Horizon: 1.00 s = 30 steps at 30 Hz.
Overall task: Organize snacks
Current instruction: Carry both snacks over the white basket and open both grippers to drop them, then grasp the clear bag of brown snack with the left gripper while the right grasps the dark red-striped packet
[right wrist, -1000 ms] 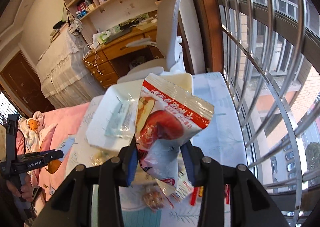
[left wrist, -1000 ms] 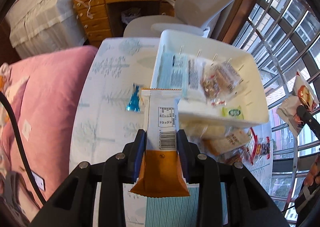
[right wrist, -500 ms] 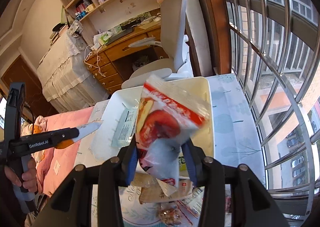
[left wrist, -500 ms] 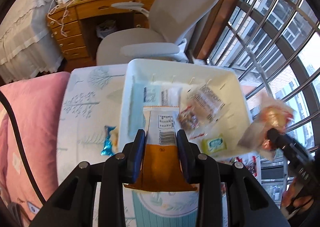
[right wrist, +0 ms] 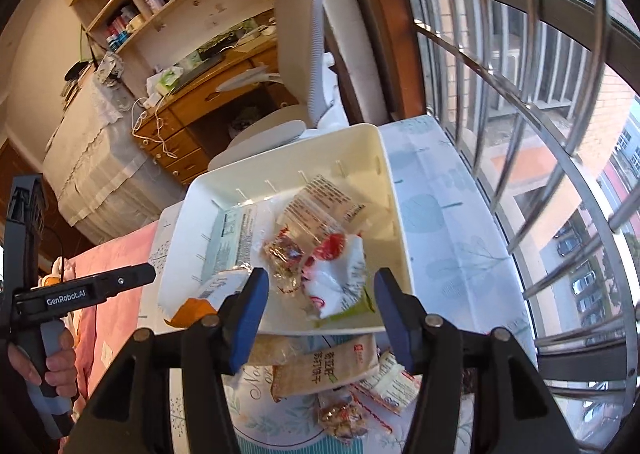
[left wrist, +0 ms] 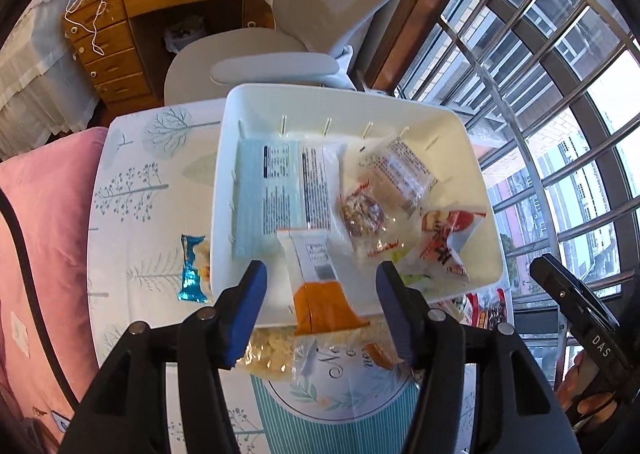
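Left wrist view: the left gripper point(left wrist: 320, 290) is opening, its two blue pads clear of the orange bar point(left wrist: 318, 286), which lies between them across the near rim of the one white bin point(left wrist: 460, 133) at frame centre. Inside the bin lie about five other packets, though overlaps make the count unsure. One blue packet point(left wrist: 192, 270) lies on the table point(left wrist: 132, 189) left of the bin.

Right wrist view: the right gripper point(right wrist: 318, 290) is opening too, its pads touching nothing; the red-and-white bag point(right wrist: 336, 274) lies in the bin beyond them. Roughly four packets lie on the table at lower centre.
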{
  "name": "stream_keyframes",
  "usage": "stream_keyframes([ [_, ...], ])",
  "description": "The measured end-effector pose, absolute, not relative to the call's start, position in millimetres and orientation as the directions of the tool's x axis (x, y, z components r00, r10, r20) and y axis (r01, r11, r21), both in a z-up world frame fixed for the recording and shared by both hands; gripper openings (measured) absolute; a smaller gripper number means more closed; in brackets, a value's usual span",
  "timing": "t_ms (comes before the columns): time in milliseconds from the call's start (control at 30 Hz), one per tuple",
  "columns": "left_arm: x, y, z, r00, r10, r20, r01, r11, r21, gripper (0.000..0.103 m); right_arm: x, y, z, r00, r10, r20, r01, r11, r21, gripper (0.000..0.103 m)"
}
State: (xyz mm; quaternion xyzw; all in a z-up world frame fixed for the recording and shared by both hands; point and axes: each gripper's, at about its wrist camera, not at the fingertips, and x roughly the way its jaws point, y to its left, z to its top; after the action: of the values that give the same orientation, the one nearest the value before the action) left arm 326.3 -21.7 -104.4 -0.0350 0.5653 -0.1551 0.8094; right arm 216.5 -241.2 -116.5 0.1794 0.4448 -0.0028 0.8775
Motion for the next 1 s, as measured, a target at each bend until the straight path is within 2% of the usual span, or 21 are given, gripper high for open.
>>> stream_keyframes([
  [367, 272.7, -50.6, -90.3, 0.336, -0.299, -0.893, 0.181, 0.951, -0.25, 0.068, 177.8, -262.3, -110.0, 0.614, 0.174, -0.77, 0.122, 0.943, 0.31, 0.056],
  [533, 245.2, -63.1, -90.9, 0.33, -0.303, -0.894, 0.144, 0.952, -0.27, 0.072, 160.7, -274.8, -104.7, 0.618, 0.193, -0.762, 0.077, 0.95, 0.303, 0.062],
  [667, 220.5, -74.8, -96.8, 0.325, -0.31, -0.894, 0.104, 0.951, -0.292, 0.078, 150.6, -285.9, -107.1, 0.611, 0.223, -0.76, 0.043, 0.949, 0.313, 0.064],
  [900, 194.4, -89.1, -124.6, 0.264, -0.314, -0.912, -0.014, 0.944, -0.329, 0.08, 133.2, -306.5, -127.4, 0.573, 0.291, -0.766, 0.015, 0.931, 0.364, 0.066],
  [1000, 188.0, -94.6, -135.6, 0.245, -0.32, -0.915, -0.05, 0.938, -0.342, 0.085, 129.3, -314.1, -139.3, 0.548, 0.299, -0.781, 0.016, 0.93, 0.367, 0.067],
])
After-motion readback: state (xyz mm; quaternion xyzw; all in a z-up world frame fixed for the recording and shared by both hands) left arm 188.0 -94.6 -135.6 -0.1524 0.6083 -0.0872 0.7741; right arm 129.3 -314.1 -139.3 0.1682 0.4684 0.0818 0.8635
